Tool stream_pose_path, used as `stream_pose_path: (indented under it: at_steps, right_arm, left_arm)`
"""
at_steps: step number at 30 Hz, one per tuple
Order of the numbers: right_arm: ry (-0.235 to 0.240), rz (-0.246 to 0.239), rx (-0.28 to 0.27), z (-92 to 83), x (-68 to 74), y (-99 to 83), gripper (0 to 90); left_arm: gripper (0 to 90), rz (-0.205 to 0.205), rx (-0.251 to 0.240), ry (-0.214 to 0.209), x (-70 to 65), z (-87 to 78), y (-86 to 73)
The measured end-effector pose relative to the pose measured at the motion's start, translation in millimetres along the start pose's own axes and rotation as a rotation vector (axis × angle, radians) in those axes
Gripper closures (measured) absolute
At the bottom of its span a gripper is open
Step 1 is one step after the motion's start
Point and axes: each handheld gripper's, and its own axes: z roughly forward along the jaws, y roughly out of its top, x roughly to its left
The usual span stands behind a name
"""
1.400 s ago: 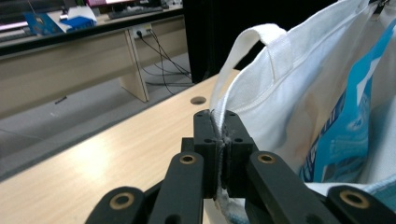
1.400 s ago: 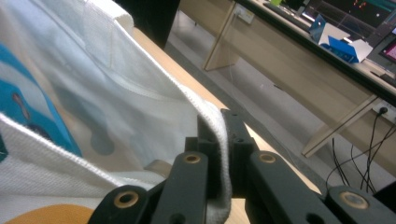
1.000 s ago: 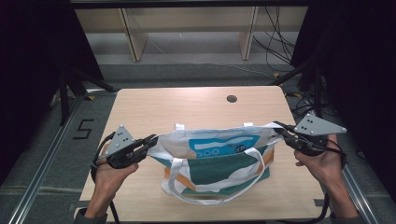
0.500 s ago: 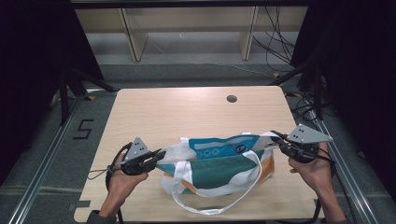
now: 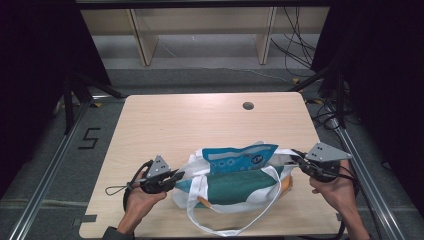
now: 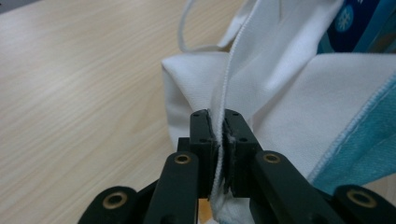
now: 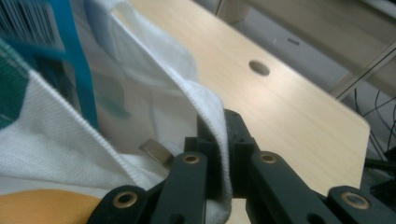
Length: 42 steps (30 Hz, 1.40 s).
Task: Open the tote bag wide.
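Surface, high view: light wooden table (image 5: 165, 125) with a round cable hole (image 5: 248, 105), dark surroundings, grey floor behind.
Bag, high view: white fabric tote bag with teal, blue and orange panels (image 5: 235, 182) lies on the near half of the table, long white handle loops (image 5: 235, 227) draped toward the near edge.
Grippers, high view: left gripper (image 5: 176, 176) at the bag's left end, right gripper (image 5: 295, 159) at its right end, each held in one hand.
Left gripper view: jaws pinched together on a white seamed edge of the bag (image 6: 224, 93); tabletop to the left.
Right gripper view: jaws clamped on a white woven hem of the bag (image 7: 205, 105); cable hole beyond.
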Motion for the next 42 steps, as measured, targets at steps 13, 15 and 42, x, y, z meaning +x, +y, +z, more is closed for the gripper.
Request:
stream_pose_path:
  at_steps: [13, 15, 42]
  right_arm:
    - [0.069, 0.012, 0.138, 29.1, 16.3, -42.0, 87.5]
    - [0.077, 0.024, 0.163, 30.9, 18.4, -45.8, 87.5]
    - [0.108, 0.007, 0.247, 102.5, 7.8, -41.2, 87.5]
  left_arm:
    - [82.1, 0.003, 0.088, -0.011, -12.2, 16.9, -21.5]
    - [82.2, 0.017, 0.089, -0.011, -11.7, 17.2, -22.0]
    - [77.4, -0.068, 0.121, 0.058, 35.6, 43.6, -23.9]
